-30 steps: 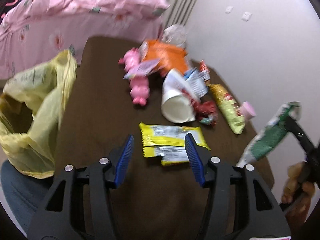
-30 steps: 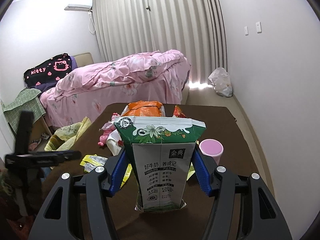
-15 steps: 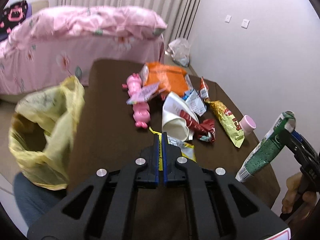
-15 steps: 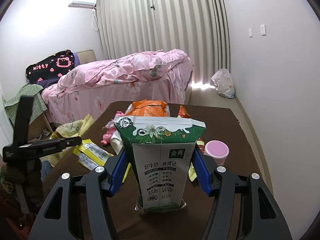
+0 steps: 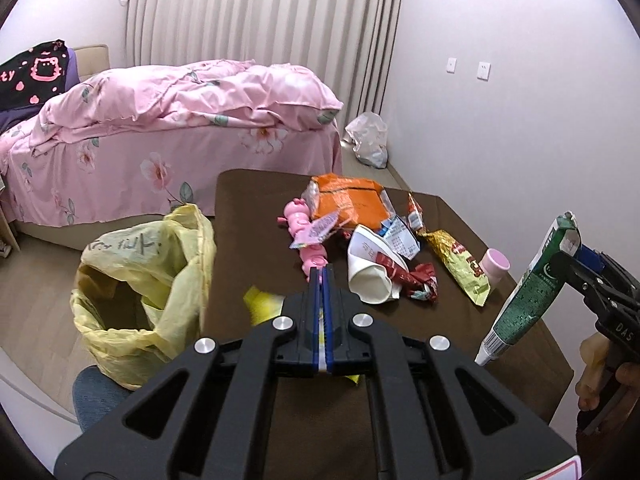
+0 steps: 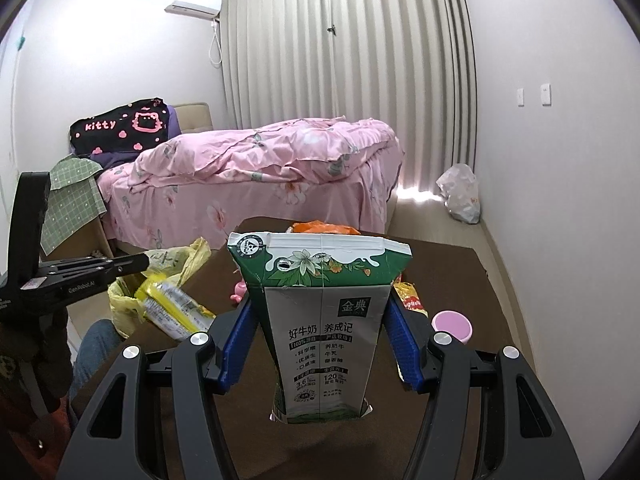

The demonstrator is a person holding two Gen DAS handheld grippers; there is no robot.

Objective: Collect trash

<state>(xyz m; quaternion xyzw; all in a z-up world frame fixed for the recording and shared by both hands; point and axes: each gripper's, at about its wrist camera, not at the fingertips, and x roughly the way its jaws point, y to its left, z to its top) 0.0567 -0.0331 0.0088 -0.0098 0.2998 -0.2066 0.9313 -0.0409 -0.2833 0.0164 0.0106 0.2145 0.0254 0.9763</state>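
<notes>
My left gripper [image 5: 322, 280] is shut on a yellow snack wrapper [image 5: 262, 307] and holds it above the brown table [image 5: 248, 208], close to the open yellow trash bag [image 5: 136, 280]. The right wrist view shows the wrapper [image 6: 172, 310] hanging from the left gripper [image 6: 140, 266] next to the bag [image 6: 176, 260]. My right gripper [image 6: 320, 320] is shut on a green and white milk carton [image 6: 324, 320], held upright above the table's right side; the carton also shows in the left wrist view [image 5: 532, 292].
On the table lie an orange bag [image 5: 348, 200], a pink toy [image 5: 306, 236], a white paper cup [image 5: 370, 272], red wrappers [image 5: 412, 280], a gold snack packet [image 5: 460, 268] and a pink cup [image 5: 495, 264]. A pink bed [image 5: 160, 120] stands behind.
My left gripper closed on the yellow wrapper, lifted it off the table and moved it left toward the yellow bag. The right gripper kept holding the milk carton.
</notes>
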